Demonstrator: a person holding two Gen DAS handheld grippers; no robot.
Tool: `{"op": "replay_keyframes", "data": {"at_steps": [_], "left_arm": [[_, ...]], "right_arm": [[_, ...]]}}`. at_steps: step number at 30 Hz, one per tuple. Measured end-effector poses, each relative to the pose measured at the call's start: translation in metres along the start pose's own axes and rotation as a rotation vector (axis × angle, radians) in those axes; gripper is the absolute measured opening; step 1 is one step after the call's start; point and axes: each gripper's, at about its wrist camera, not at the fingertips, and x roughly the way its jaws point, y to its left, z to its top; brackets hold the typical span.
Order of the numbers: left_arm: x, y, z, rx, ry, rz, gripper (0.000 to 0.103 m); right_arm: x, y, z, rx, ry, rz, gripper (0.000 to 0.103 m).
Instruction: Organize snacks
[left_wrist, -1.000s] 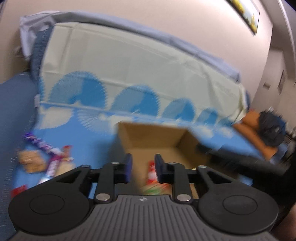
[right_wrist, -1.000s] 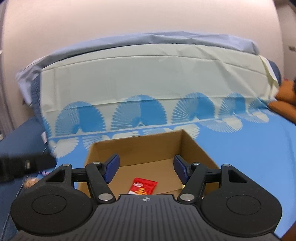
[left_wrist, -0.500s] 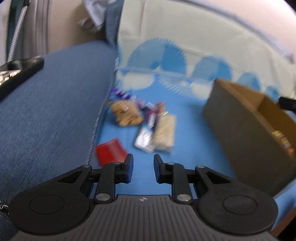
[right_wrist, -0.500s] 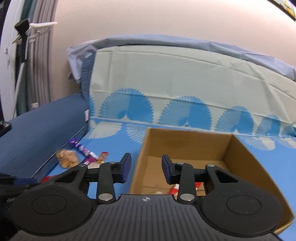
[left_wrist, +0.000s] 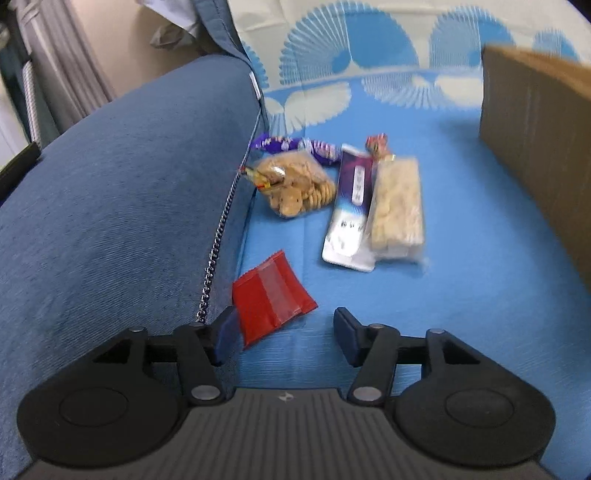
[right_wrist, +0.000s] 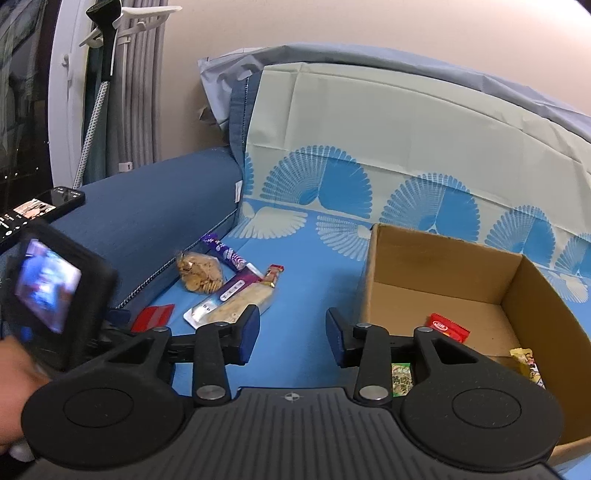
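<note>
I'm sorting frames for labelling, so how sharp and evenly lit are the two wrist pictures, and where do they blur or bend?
Left wrist view: soft even light, the brown cardboard box smeared at the right edge, the red foil packet fairly crisp. Right wrist view: mostly sharp, but the black camera unit with a lit screen at left is blurred; fisheye bowing bends the white door frame.

Five loose snacks (left_wrist: 397, 205), roughly; one cardboard box (right_wrist: 443, 258).
</note>
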Motion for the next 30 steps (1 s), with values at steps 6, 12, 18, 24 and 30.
{"op": "replay_keyframes", "data": {"at_steps": [6, 12, 18, 24, 30], "left_arm": [[0.006, -0.007, 0.000, 0.051, 0.002, 0.061, 0.043], [0.011, 0.020, 0.002, -0.101, 0.035, 0.072, 0.003], [-0.033, 0.053, -0.006, -0.264, -0.198, -0.224, 0.002], [-0.055, 0.086, -0.027, -0.439, -0.117, -0.467, 0.002], [-0.066, 0.094, -0.035, -0.479, -0.090, -0.515, 0.002]], "right_arm": [[0.005, 0.003, -0.002, 0.019, 0.018, -0.002, 0.044], [0.008, 0.001, 0.001, 0.070, -0.017, 0.007, 0.044], [0.029, 0.005, 0.017, 0.092, -0.009, 0.026, 0.044], [0.086, 0.019, 0.043, 0.149, 0.059, 0.078, 0.057], [0.171, 0.032, 0.041, 0.245, 0.240, 0.082, 0.067]]}}
